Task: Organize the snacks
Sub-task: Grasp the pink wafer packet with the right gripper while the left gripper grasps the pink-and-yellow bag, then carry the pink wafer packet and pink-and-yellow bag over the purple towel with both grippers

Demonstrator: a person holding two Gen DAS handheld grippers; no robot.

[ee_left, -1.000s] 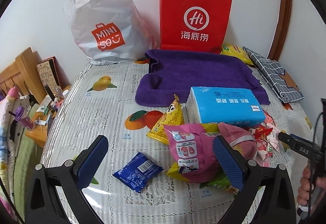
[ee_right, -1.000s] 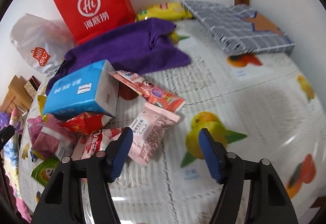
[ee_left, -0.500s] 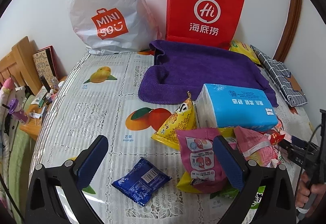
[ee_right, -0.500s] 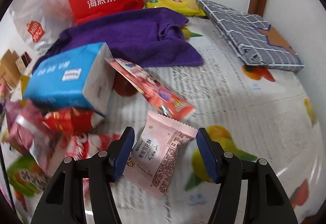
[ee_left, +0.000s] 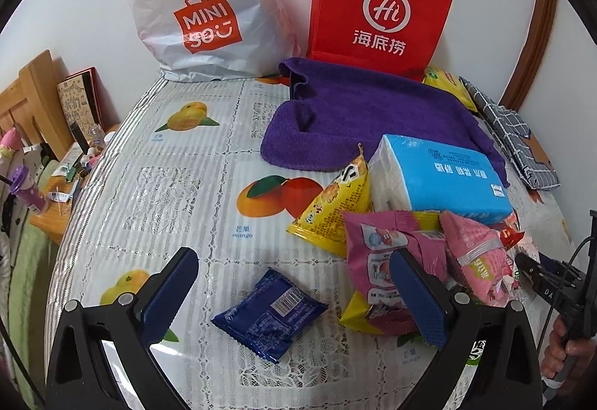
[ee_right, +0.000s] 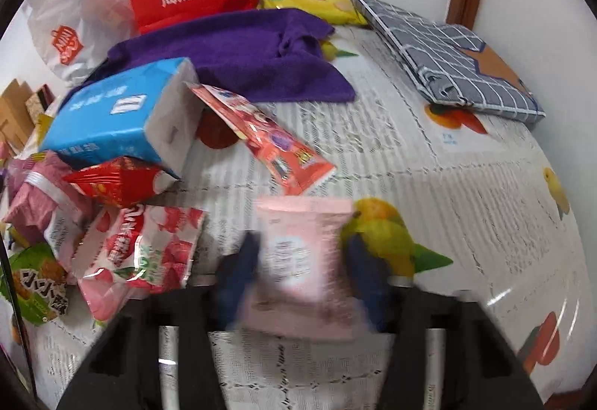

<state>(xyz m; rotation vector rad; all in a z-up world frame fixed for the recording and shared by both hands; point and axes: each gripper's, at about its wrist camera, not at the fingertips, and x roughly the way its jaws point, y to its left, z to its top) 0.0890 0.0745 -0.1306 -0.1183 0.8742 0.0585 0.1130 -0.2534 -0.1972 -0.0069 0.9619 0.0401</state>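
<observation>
My left gripper is open above the table, with a dark blue snack packet lying between its fingers. A pile of pink, yellow and red snack bags lies to its right beside a blue tissue pack. My right gripper is open around a pale pink snack packet, its fingers on both sides of it; the view is blurred. A long red packet and a strawberry bag lie nearby. The right gripper also shows in the left wrist view.
A red paper bag and a white Miniso plastic bag stand at the wall. A purple towel lies before them. A checked grey cloth and a yellow bag are at the back right. A wooden bedside shelf is left.
My right gripper has moved forward so the pale pink packet now sits between its fingers. My left gripper has shifted slightly closer over the dark blue packet.
</observation>
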